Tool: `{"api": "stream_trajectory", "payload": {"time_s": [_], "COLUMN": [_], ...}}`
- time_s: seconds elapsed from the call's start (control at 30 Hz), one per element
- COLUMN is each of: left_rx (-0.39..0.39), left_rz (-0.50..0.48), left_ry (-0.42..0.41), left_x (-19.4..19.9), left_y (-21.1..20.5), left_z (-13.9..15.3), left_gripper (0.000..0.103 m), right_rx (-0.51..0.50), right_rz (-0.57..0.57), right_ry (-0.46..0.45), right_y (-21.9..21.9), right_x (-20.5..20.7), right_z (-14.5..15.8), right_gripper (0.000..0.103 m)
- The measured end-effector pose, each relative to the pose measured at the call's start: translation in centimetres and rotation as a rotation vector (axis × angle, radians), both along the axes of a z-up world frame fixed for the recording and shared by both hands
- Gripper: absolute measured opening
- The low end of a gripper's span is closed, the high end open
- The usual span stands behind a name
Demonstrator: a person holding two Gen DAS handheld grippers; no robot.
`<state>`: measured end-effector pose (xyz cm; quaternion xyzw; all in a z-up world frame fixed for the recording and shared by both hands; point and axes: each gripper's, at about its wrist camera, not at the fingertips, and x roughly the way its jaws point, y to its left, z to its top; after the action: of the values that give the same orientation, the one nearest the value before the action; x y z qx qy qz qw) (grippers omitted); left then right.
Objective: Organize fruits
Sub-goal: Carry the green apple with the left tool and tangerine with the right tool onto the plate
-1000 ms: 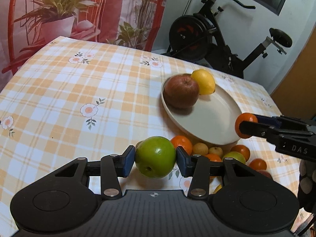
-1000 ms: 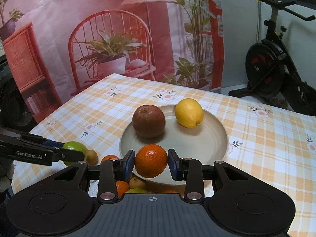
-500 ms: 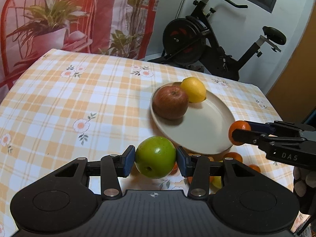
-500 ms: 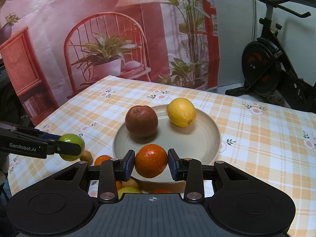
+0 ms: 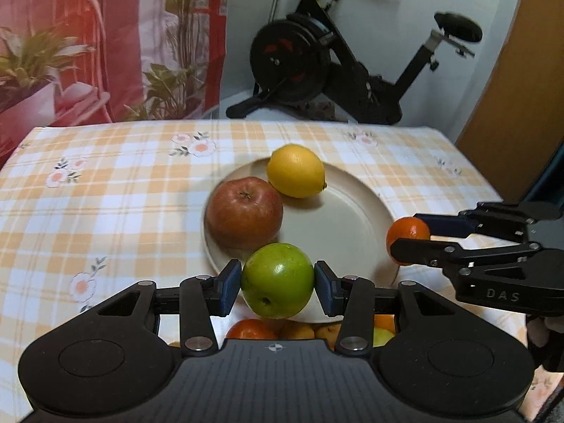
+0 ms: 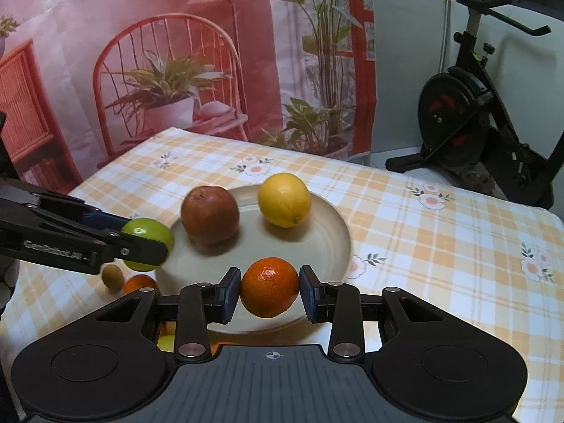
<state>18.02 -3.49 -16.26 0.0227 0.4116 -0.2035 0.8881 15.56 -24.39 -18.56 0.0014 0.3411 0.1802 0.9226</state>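
My left gripper [image 5: 278, 290] is shut on a green apple [image 5: 277, 280] and holds it in the air over the near rim of the cream plate [image 5: 338, 232]. My right gripper [image 6: 270, 293] is shut on an orange [image 6: 270, 287] and holds it over the plate's [image 6: 328, 225] near edge. A red apple [image 5: 244, 212] and a lemon [image 5: 295, 170] lie on the plate's far side. The right gripper's orange also shows in the left wrist view [image 5: 408, 232], and the green apple in the right wrist view [image 6: 148, 233].
Several small oranges and yellow-green fruits [image 5: 252, 329] lie on the checked tablecloth [image 5: 116, 190] just below the grippers, near the plate's front. More of these small fruits show at the left in the right wrist view [image 6: 112, 276]. An exercise bike [image 5: 317, 60] stands behind the table.
Both grippers have moved forward and inward with their fruit. The green apple now hangs over the plate's near rim, and the orange is closer to the plate.
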Motion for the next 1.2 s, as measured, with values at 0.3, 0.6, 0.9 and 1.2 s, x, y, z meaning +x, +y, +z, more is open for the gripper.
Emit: {"api": "stream_trajectory", "payload": {"time_s": [0.3,0.6,0.9,1.2], "left_rx": [0.050,0.083,0.096,0.130], "left_rz": [0.024,0.016,0.020,0.018], "left_ry": [0.024,0.002,-0.014,-0.027], "left_x": [2.6,3.9,4.2,4.1], "left_y": [-0.5,-1.4,-1.3,-1.4], "left_z": [-1.4,-1.7,-1.9,-1.8], "left_gripper": [0.048,0.048,0.048,0.048], "right_rx": [-0.028,-0.061,-0.141,-0.146], "right_rz": [0.015,0.018,0.031,0.032], "right_ry": [0.021,0.018,-0.018,-0.018], "right_y": [-0.4,-0.3,0.6,0.6], "right_x": [2.4,5.1,7.6,9.7], "right_z": [-1.6,-2.6,-3.2,-3.4], "right_gripper": [0.033,0.033,0.033,0.033]}}
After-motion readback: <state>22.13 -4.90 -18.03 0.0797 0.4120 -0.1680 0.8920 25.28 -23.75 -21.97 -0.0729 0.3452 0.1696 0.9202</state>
